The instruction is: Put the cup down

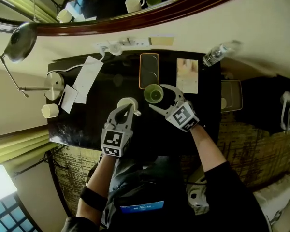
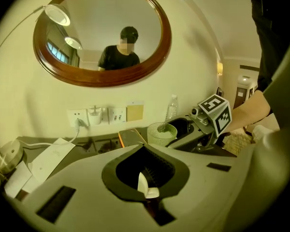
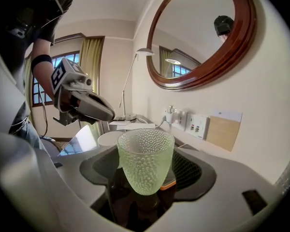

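Dim, warm yellow cast. Blown-out window [image 1: 0, 187] glare at 8 o'clock, head view; glossy tabletop [image 1: 70, 124] reflects it faintly. Gripper views: heavy fisheye, black corners.

It looks like a hotel room or bedroom. A dark desk [image 1: 82, 124] stands at the wall under an oval wood-framed mirror [image 2: 101, 79], with a lamp [image 1: 20, 41] at far left, wall sockets [image 2: 117, 114], a water bottle [image 1: 215, 56] and curtains [image 3: 92, 57].
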A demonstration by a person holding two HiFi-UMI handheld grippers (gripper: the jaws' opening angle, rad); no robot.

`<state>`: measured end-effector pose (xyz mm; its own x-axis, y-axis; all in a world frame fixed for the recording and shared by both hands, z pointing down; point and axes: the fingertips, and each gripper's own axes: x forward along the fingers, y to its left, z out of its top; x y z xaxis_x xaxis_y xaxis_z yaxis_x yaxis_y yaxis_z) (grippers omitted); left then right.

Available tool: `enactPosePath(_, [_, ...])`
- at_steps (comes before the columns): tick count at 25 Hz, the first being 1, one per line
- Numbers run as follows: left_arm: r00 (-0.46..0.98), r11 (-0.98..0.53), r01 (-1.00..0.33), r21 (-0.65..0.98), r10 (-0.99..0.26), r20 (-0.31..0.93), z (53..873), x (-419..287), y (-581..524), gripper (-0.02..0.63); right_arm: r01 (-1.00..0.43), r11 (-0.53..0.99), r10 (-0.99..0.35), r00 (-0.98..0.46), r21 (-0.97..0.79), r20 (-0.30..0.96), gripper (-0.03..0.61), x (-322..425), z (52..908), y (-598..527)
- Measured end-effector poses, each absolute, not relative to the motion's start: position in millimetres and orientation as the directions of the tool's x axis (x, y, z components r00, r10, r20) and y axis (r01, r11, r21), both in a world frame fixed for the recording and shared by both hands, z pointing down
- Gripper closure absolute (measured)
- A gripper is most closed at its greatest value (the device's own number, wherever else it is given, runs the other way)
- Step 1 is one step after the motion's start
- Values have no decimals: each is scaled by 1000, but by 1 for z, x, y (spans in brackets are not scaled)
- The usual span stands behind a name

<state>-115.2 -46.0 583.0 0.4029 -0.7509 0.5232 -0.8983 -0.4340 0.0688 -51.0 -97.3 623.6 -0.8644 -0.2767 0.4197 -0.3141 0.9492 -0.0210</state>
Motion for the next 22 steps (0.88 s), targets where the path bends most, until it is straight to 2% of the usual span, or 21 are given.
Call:
enactPosePath(10, [405,-441,-896,49,-768,496,580,-114,-104,611,-428,903,-399,-819,25,413,219,-71,604,-201])
enactPosePath(22, [390,-428,-903,36,-781,489,580,-118,-135,611,-479,877,-424,-792,-17,440,219,-86,630,-257])
